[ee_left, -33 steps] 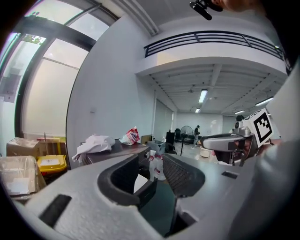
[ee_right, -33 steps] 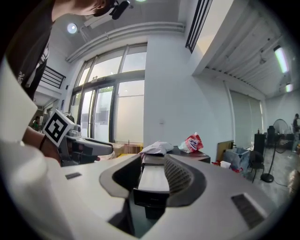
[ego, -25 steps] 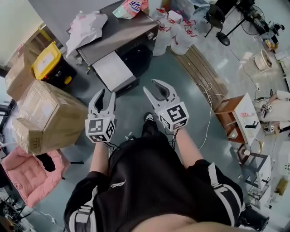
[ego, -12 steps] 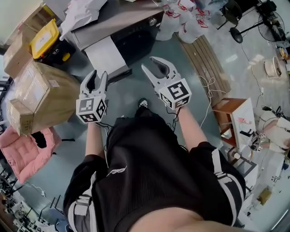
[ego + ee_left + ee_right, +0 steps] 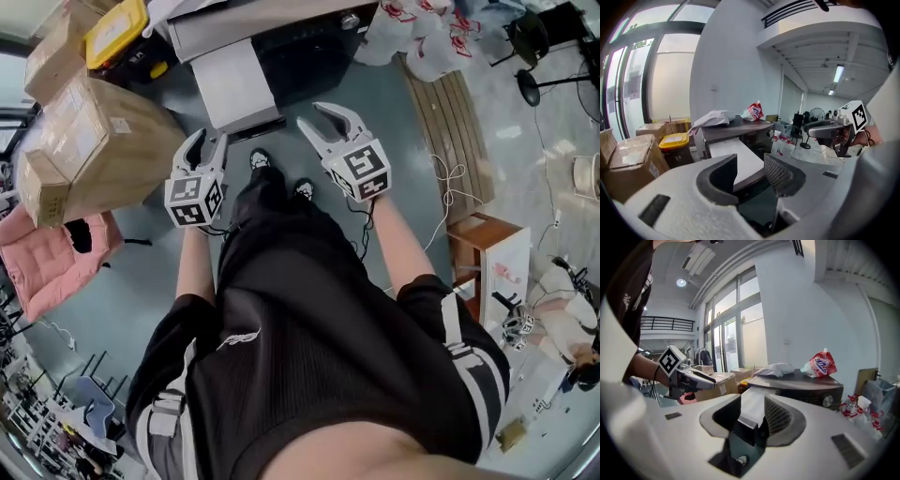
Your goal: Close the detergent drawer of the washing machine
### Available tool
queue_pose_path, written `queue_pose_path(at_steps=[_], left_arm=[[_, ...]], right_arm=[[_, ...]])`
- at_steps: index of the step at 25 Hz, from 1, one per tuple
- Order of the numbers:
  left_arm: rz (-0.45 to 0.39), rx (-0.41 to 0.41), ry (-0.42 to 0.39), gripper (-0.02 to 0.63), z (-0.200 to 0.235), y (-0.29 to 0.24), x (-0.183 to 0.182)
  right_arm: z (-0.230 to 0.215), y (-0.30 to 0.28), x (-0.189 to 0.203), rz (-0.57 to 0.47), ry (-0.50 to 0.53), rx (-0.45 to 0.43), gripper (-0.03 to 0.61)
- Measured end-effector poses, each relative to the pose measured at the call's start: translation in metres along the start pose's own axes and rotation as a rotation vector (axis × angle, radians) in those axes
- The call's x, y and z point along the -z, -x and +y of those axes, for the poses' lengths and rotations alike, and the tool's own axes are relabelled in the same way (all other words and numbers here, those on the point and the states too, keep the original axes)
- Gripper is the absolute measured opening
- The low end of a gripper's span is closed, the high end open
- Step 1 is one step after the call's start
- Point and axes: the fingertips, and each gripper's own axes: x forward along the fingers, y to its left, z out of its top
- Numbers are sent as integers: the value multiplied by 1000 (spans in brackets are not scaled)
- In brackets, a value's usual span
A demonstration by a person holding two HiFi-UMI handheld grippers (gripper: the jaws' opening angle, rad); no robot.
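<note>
A low dark washing machine [image 5: 309, 42] stands on the floor ahead, its white detergent drawer [image 5: 234, 84] pulled far out toward me. My left gripper [image 5: 210, 141] hovers just short of the drawer's front edge; its jaws have just been opening a little and hold nothing. Level with it to the right, my right gripper [image 5: 323, 120] is open and empty too. In the left gripper view the drawer [image 5: 736, 152] shows beyond the left gripper [image 5: 750, 171]. In the right gripper view the drawer [image 5: 753, 404] lies past the gap of the right gripper [image 5: 752, 416].
Cardboard boxes [image 5: 84, 141] and a yellow-lidded bin [image 5: 117, 28] stand left of the machine, a pink cushion [image 5: 47, 262] nearer. White printed bags [image 5: 422, 37] and wooden planks [image 5: 450, 103] lie to the right. A detergent pouch [image 5: 818, 364] sits on the machine top.
Both grippers have come down and forward, so the drawer's front now lies just ahead of their tips. The head view has tipped further down over the person's legs.
</note>
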Motion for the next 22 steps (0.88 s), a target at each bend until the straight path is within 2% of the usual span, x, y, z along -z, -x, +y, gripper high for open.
queue_pose_path(at_steps=[7, 10, 18, 22], left_arm=[[50, -48, 62, 192, 20, -7, 40], [53, -63, 90, 192, 28, -9, 56], [94, -95, 201, 199, 40, -21, 102], [123, -85, 212, 207, 43, -33, 124]], right_arm=[[18, -41, 33, 73, 15, -90, 166], [25, -51, 45, 101, 53, -114, 172], [30, -75, 94, 211, 26, -142, 175], [30, -85, 116, 244, 3, -128, 178]])
